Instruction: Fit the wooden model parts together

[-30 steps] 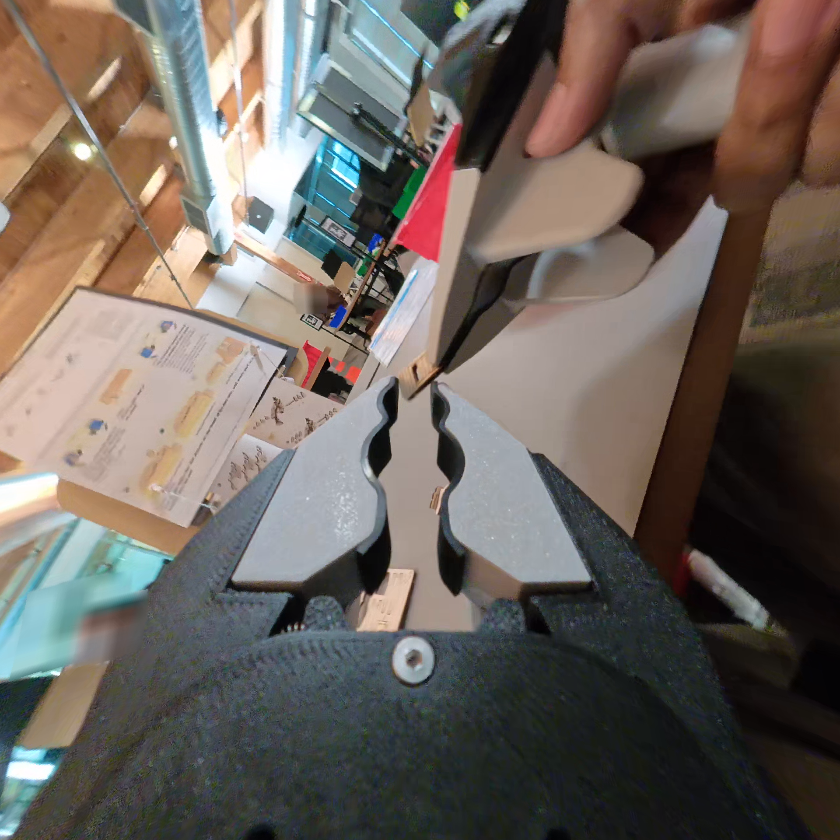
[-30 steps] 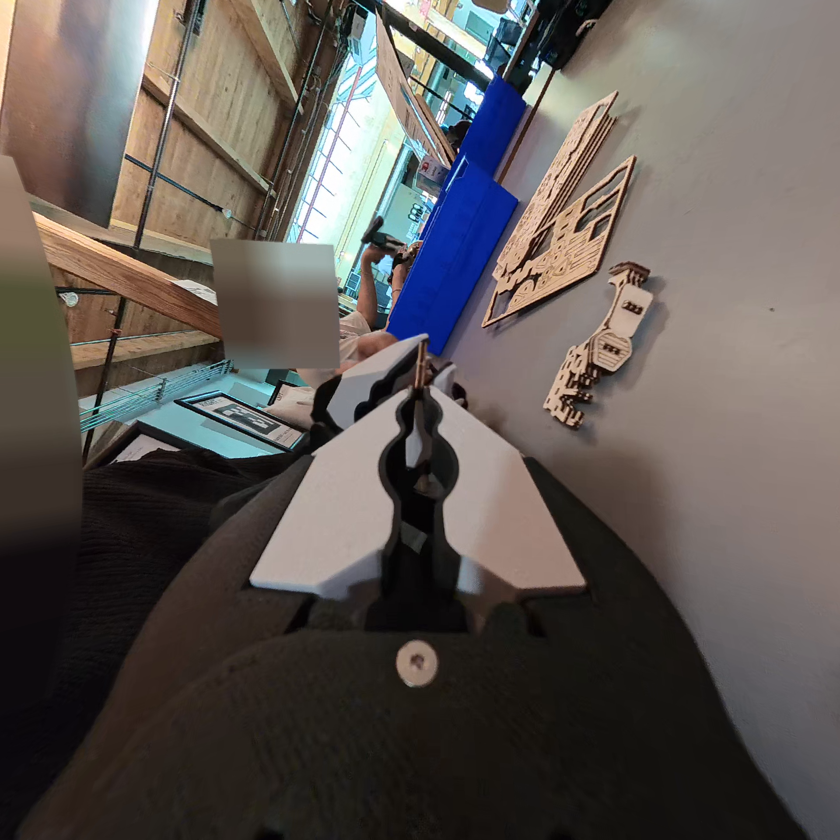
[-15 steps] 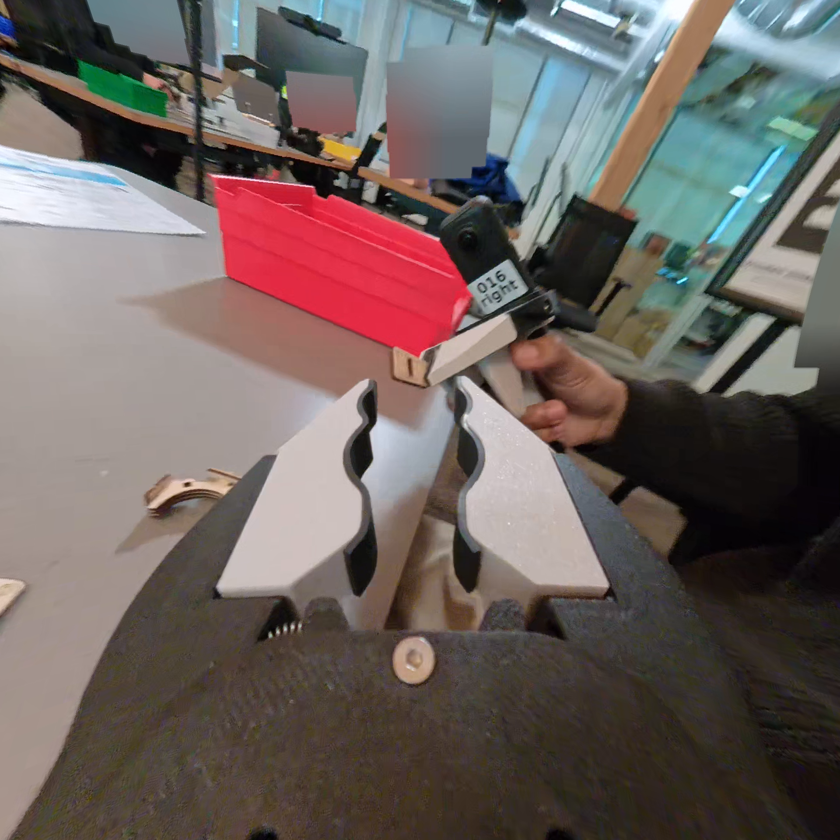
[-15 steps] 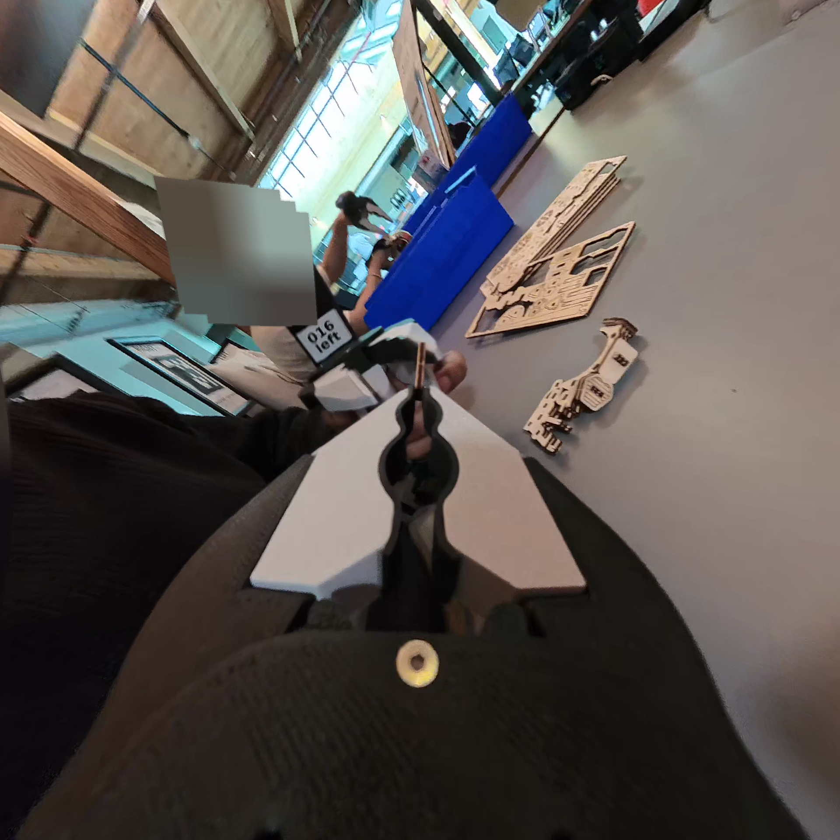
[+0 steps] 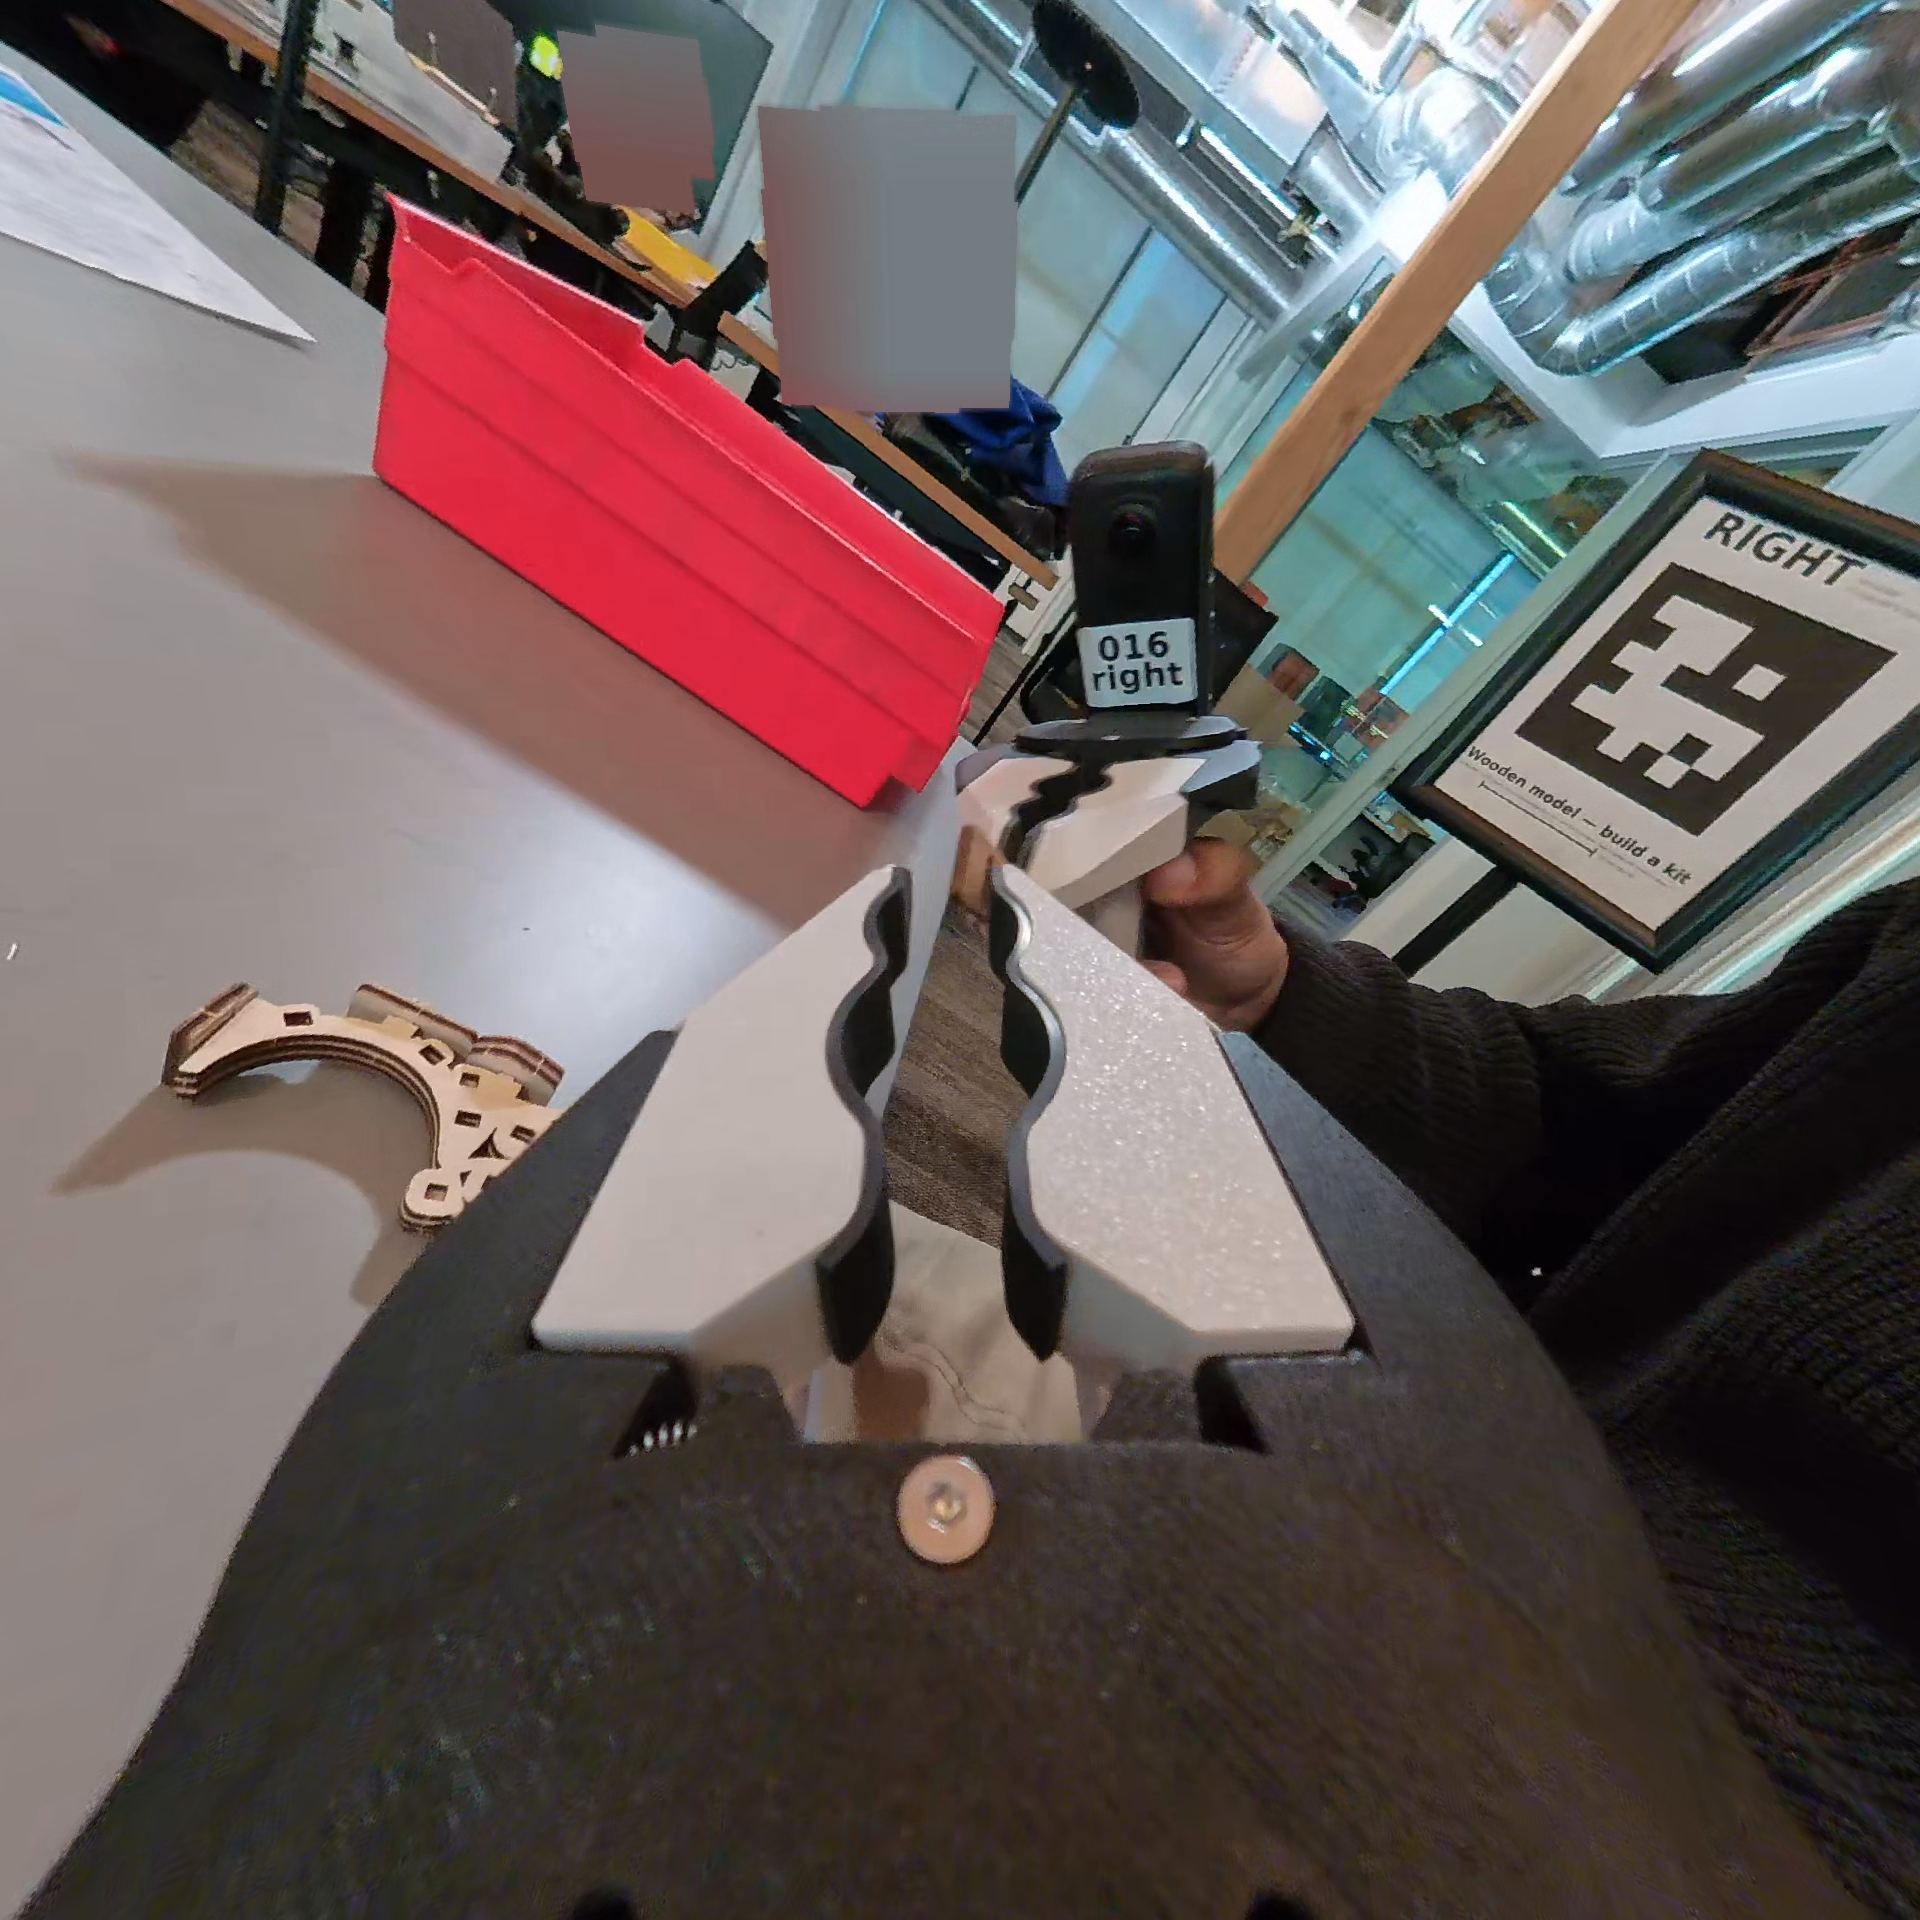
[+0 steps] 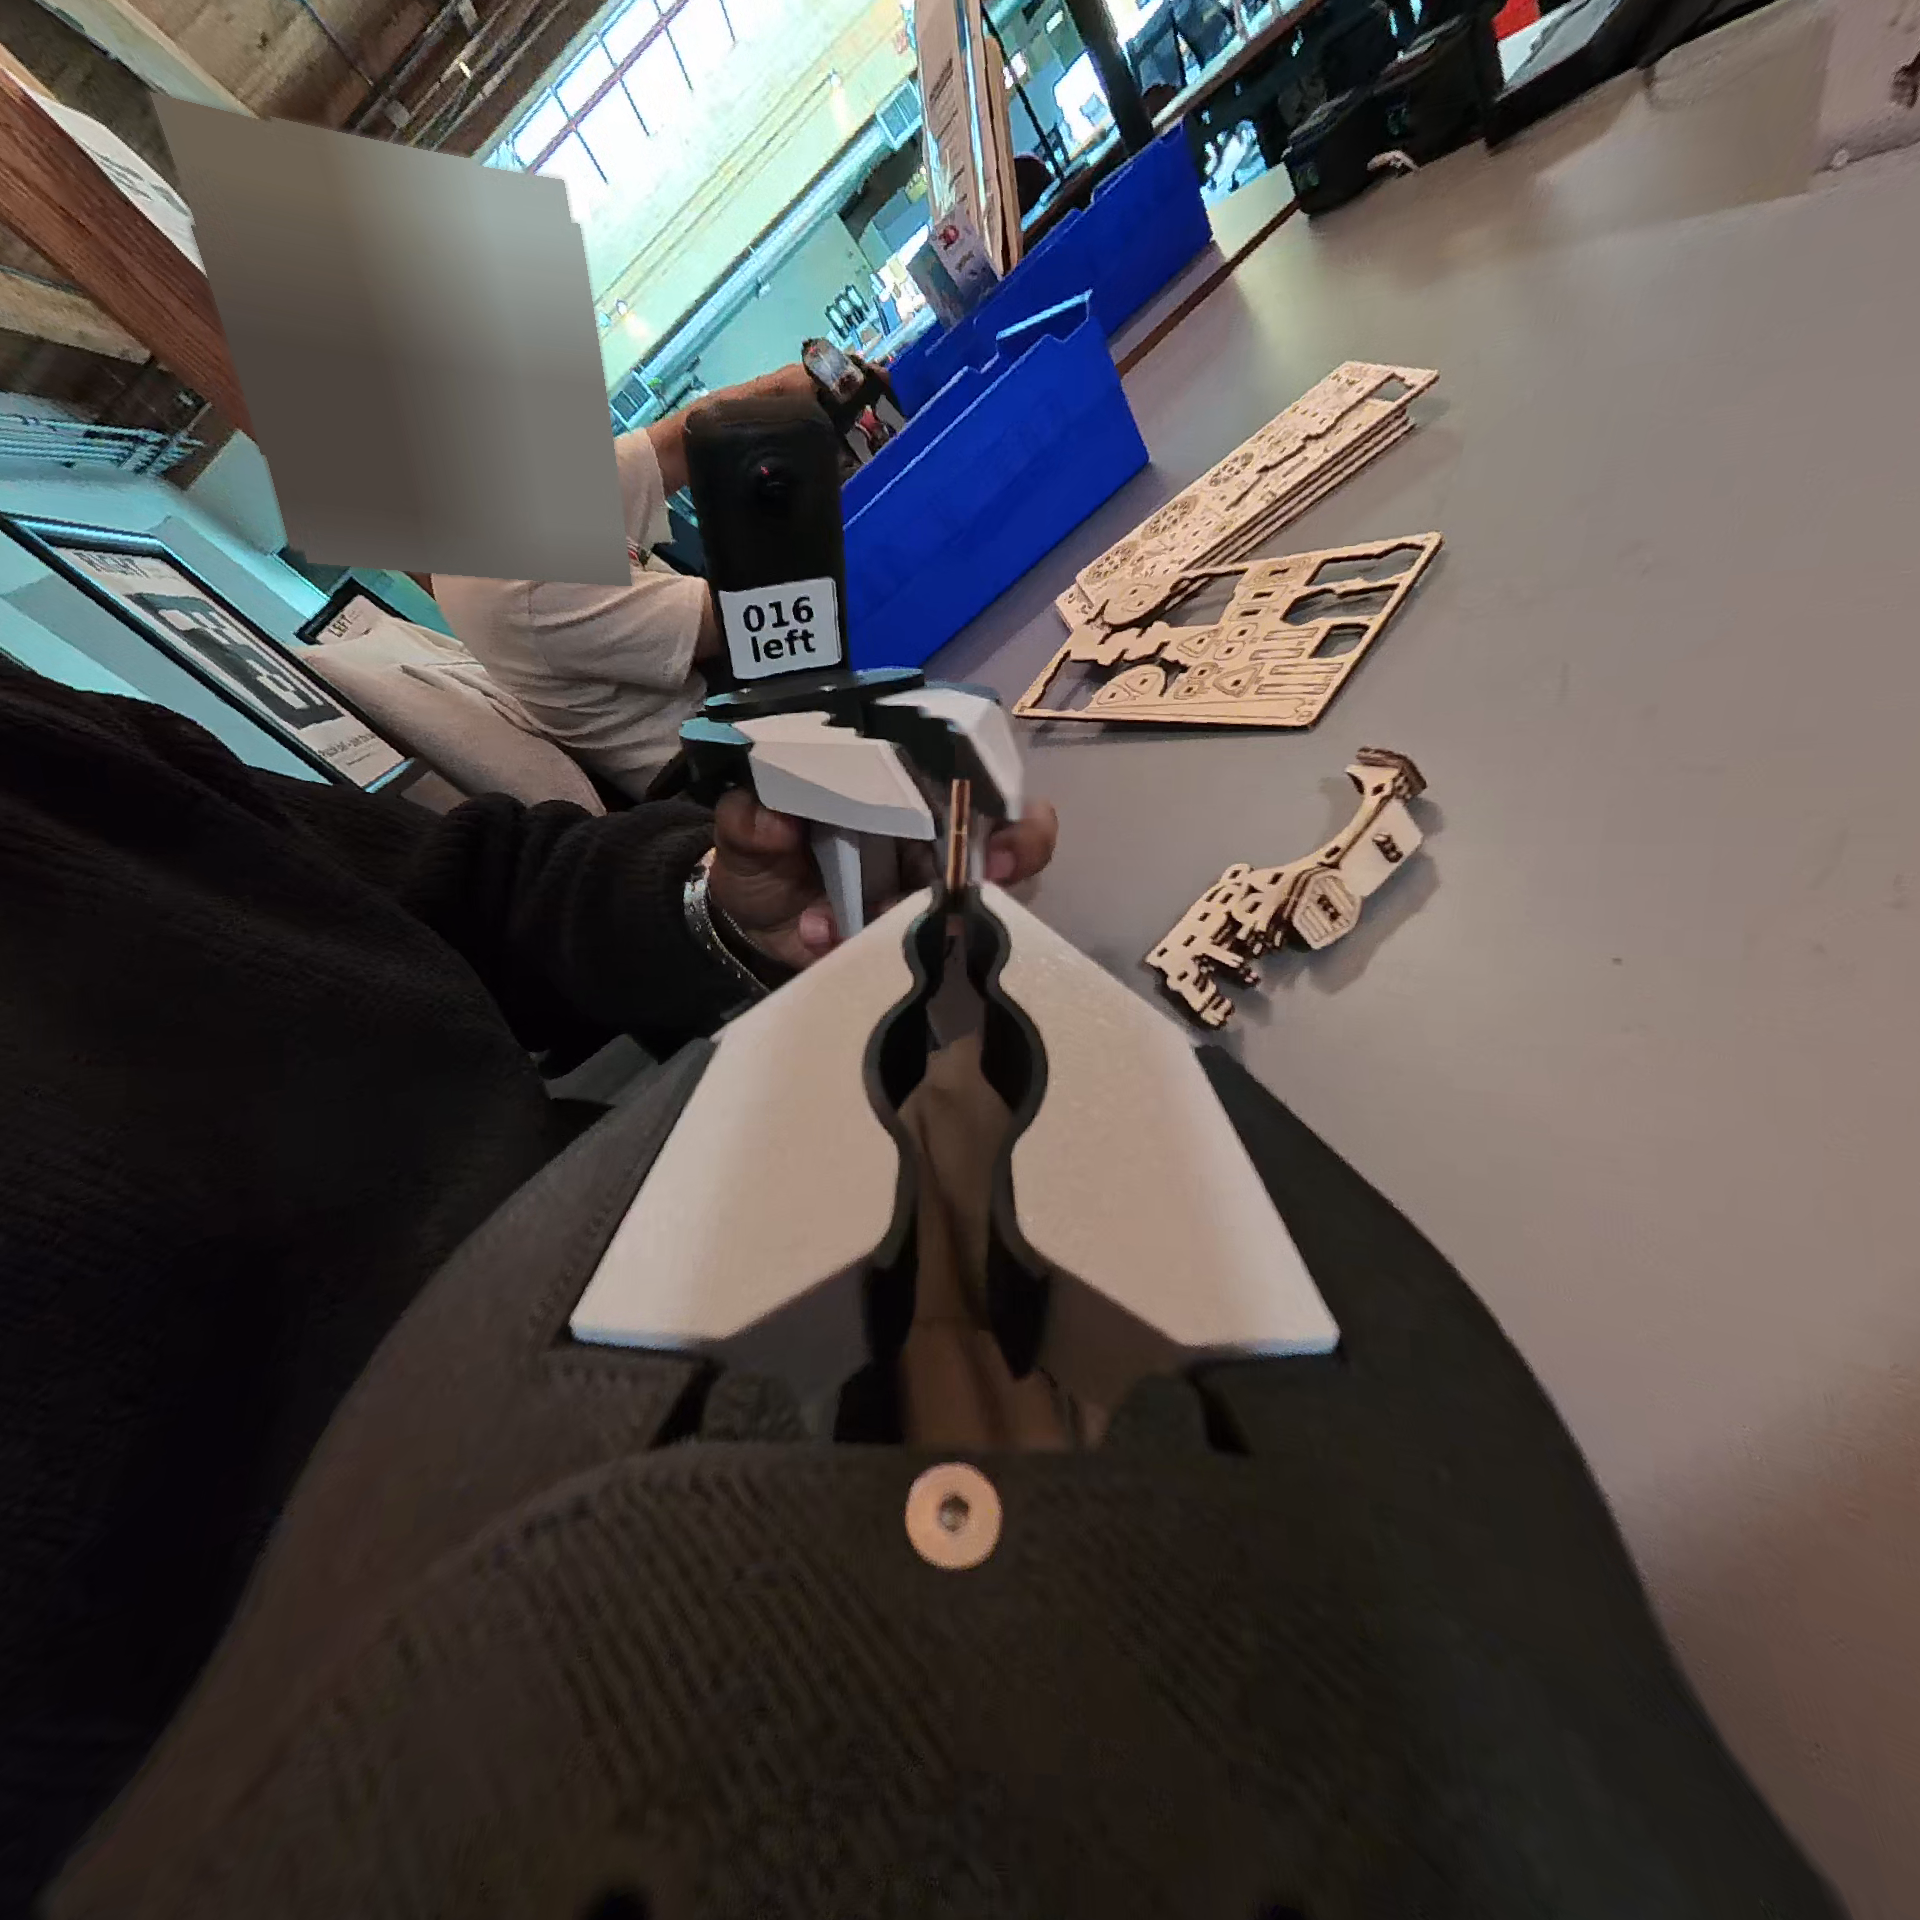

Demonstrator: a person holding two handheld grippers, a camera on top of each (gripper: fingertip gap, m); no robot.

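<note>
My right gripper (image 6: 958, 902) pinches a thin wooden part (image 6: 957, 831), edge-on at the centre of its view, as it did one second ago. My left gripper (image 5: 948, 904) is spread and empty. A second ago it was tilted hard on its side; now both grippers face each other above the table (image 5: 260, 665) edge. I think the handover comes next. The curved piece (image 5: 353, 1060) lies at the left, the half-built model (image 6: 1299, 894) at the right.
</note>
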